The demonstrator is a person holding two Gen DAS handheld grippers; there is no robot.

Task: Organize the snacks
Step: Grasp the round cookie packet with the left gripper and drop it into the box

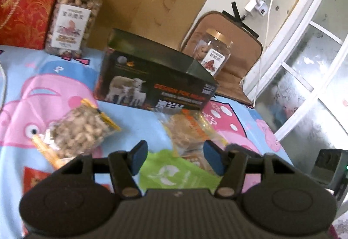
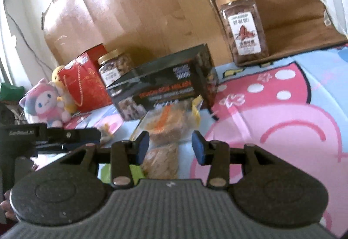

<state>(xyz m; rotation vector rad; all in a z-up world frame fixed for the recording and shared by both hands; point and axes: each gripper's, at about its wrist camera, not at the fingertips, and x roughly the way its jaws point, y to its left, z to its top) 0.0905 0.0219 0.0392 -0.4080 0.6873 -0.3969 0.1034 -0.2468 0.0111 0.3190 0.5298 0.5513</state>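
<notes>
My left claw [image 1: 175,157] hangs released over the cartoon sheet [image 1: 139,117], a green packet [image 1: 171,173] below its gap, one clear snack bag [image 1: 80,130] off to its left and another [image 1: 189,128] just ahead toward its right finger. My right claw [image 2: 170,146] is spread wide too, gripping nothing, with two snack bags [image 2: 171,121] lying straight ahead between its fingers and the dark box [image 2: 165,89] beyond them.

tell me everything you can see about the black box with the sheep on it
The black box is a long, flat carton, apparently glossy cardboard, closed and lying flat on the cartoon-print sheet. Its front shows white sheep, orange lettering and white characters; the text is too blurred to read. Clear snack bags lie just in front; neither gripper touches it.
</notes>
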